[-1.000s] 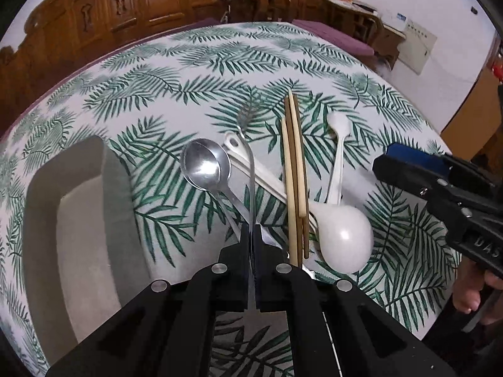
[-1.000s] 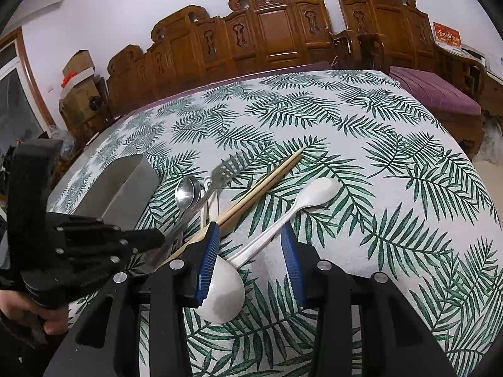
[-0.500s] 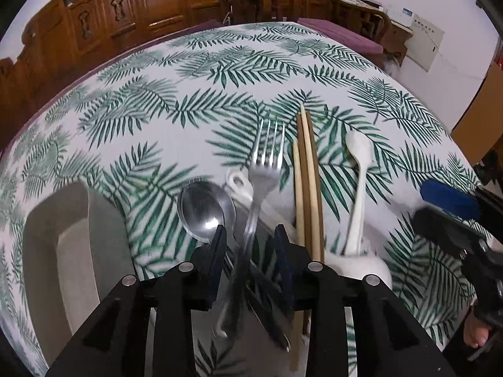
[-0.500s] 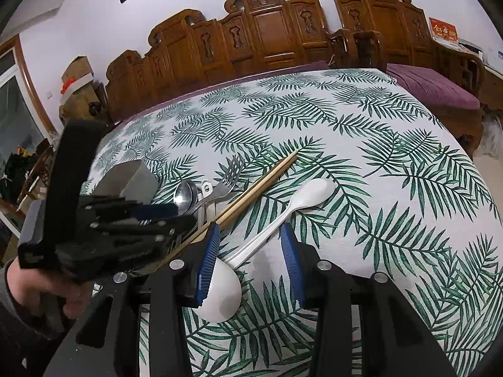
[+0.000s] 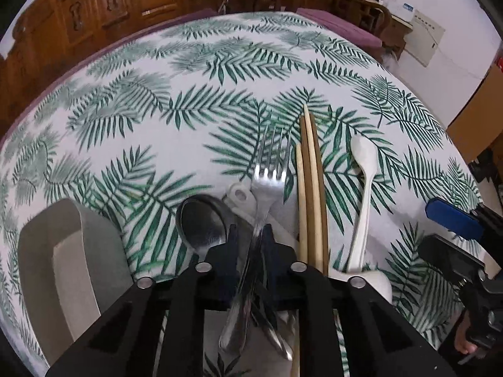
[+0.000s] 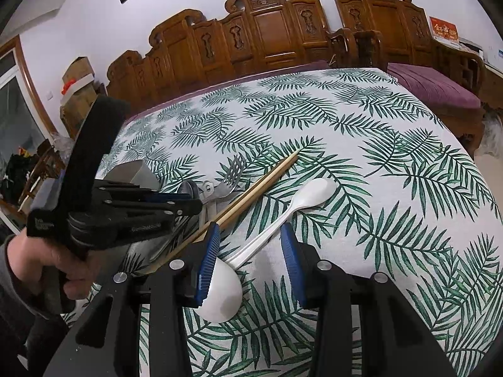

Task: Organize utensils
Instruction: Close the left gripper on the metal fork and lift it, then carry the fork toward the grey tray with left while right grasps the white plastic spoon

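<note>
A: Utensils, left to right on the counter point(image 5: 220, 62): grey tray point(image 5: 67, 270), empty; steel spoon point(image 5: 201, 223); fork point(image 5: 267, 185).

B: Fork status?

A: Handle between the left gripper point(image 5: 250, 245) fingers, closed on it, likely for the tray.

B: Rest?

A: Chopsticks point(image 5: 309, 188), white spoon point(image 6: 283, 213) loose. Right gripper point(image 6: 248, 264) fingers spread, straddling that spoon, grasping nothing.
</note>
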The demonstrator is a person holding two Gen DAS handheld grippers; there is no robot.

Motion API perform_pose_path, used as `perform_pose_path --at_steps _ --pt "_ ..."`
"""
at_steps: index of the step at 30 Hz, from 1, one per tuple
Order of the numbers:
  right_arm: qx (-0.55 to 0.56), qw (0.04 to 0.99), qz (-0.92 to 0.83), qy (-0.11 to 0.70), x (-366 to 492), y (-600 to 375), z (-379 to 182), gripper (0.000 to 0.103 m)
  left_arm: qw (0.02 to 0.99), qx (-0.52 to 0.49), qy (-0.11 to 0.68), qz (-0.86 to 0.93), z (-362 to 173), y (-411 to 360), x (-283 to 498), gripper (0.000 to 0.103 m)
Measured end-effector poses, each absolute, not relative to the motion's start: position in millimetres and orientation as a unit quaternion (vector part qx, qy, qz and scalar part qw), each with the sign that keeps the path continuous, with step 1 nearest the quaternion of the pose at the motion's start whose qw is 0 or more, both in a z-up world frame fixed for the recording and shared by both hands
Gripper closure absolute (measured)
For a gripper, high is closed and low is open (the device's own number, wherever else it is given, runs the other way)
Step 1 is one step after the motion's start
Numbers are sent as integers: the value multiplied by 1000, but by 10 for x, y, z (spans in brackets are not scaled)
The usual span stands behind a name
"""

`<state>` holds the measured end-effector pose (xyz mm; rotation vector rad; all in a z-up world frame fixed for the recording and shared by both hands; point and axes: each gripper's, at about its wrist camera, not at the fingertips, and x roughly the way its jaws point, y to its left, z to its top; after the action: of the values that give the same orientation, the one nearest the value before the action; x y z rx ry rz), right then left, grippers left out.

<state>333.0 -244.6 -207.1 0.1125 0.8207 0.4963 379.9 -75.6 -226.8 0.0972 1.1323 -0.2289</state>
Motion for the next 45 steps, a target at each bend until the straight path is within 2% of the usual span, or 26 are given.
perform_pose_path --at_steps 9,13,26,36,41,43,45 --pt "52 885 242 395 3329 -2424 -2068 60 828 63 546 -108 -2350 -758 3794 91" --pt "55 885 240 396 3339 -2445 -2061 60 833 63 538 -111 -2341 -762 3809 96" --pt "29 882 235 409 3467 -2232 -2135 60 874 -2 470 -125 -1903 -485 3275 97" --pt "-8 875 161 456 3924 -2152 -2442 60 891 -28 430 -141 -1700 -352 2880 97" --pt "-24 874 141 465 4048 -2079 -2497 71 897 -38 415 -145 -1614 -267 2822 97" --pt "-28 875 134 464 4074 -2085 -2488 89 900 -41 409 -144 -1567 -225 2798 97" --pt "-28 879 130 459 4089 -2121 -2452 98 903 -46 403 -142 -1520 -170 2782 97"
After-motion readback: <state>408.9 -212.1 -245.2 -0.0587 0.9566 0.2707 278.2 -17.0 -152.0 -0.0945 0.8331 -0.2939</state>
